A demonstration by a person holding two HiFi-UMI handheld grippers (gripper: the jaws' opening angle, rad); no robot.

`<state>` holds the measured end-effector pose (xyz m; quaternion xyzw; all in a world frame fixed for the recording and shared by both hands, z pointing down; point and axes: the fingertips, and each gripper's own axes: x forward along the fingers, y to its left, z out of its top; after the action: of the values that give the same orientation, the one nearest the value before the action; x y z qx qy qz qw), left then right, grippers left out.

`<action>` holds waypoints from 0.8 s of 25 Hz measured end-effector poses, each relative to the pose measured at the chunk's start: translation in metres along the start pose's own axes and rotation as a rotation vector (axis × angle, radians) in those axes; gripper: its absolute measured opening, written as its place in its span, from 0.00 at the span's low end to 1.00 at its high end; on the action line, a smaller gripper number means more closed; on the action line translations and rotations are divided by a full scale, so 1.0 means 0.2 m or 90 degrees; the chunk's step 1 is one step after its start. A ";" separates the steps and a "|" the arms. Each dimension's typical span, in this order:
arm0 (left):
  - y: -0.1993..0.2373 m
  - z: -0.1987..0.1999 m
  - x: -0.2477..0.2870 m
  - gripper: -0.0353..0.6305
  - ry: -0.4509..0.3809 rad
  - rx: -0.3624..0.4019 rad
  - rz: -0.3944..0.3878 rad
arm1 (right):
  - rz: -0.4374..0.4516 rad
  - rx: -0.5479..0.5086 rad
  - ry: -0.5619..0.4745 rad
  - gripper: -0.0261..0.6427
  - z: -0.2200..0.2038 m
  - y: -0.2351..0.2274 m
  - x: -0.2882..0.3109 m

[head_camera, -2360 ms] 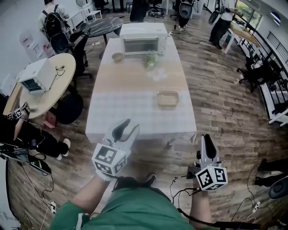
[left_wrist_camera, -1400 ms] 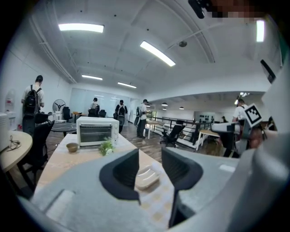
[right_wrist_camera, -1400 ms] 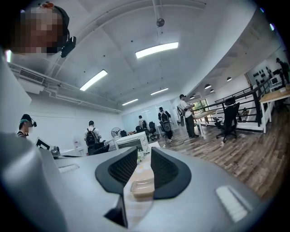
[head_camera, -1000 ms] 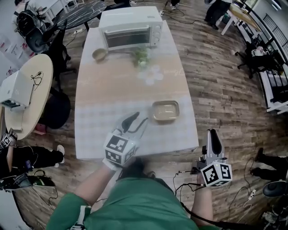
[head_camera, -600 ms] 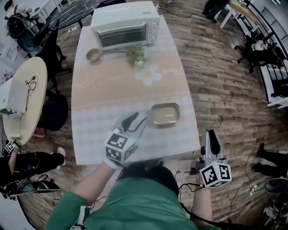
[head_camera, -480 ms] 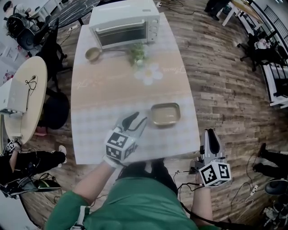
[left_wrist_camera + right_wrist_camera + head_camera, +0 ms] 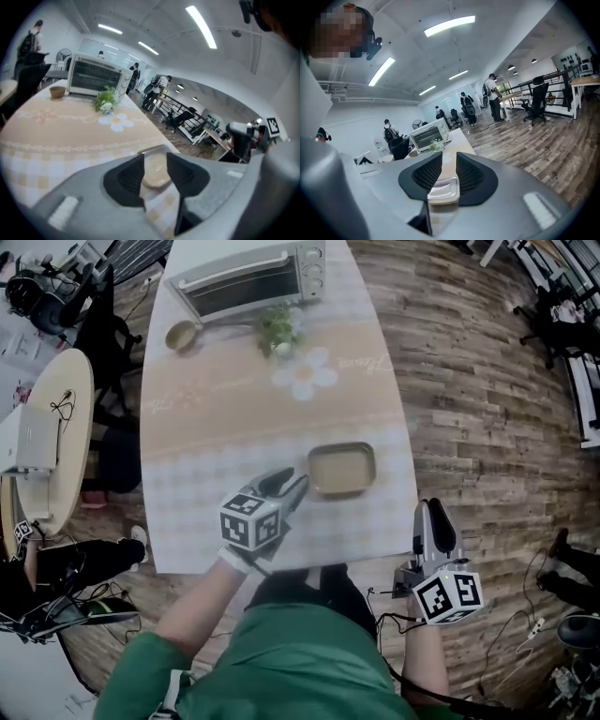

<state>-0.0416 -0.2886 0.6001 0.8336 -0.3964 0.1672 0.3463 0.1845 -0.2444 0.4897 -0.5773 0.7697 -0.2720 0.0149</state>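
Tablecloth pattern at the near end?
Tablecloth: pale beige-and-white checks. Head view shows it best.

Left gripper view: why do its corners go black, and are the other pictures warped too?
Left gripper view: wide-angle lens, black corners, ceiling light blown white. Head view: table edges bow, slightly soft. Right gripper view: same curving, floorboards bend.

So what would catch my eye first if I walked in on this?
The two hand-held tongs, each carrying a black-and-white patterned cube. The left tongs hang open over the near end of the table, close beside a shallow metal tray; the right tongs are open too, off the table's edge above the wooden floor. A white toaster oven stands at the far end.
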 end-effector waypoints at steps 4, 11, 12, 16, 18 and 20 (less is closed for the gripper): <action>0.05 -0.07 0.08 0.27 0.030 -0.047 0.012 | -0.001 0.026 0.019 0.15 -0.07 -0.09 0.01; 0.12 -0.13 0.21 0.26 0.049 -0.132 0.007 | -0.003 0.047 0.032 0.15 -0.12 -0.18 0.04; 0.13 -0.15 0.23 0.26 0.051 -0.156 0.001 | -0.005 0.050 0.032 0.15 -0.12 -0.19 0.05; 0.16 -0.21 0.29 0.25 0.057 -0.241 -0.010 | -0.014 0.062 0.031 0.15 -0.13 -0.23 0.05; 0.19 -0.23 0.30 0.24 0.063 -0.252 -0.003 | -0.014 0.065 0.032 0.15 -0.13 -0.25 0.05; 0.19 -0.23 0.32 0.24 0.065 -0.258 -0.003 | -0.013 0.068 0.032 0.15 -0.14 -0.26 0.06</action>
<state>-0.0316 -0.3073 0.6857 0.7382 -0.4018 0.1255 0.5272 0.2175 -0.2531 0.5391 -0.5765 0.7483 -0.3274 0.0233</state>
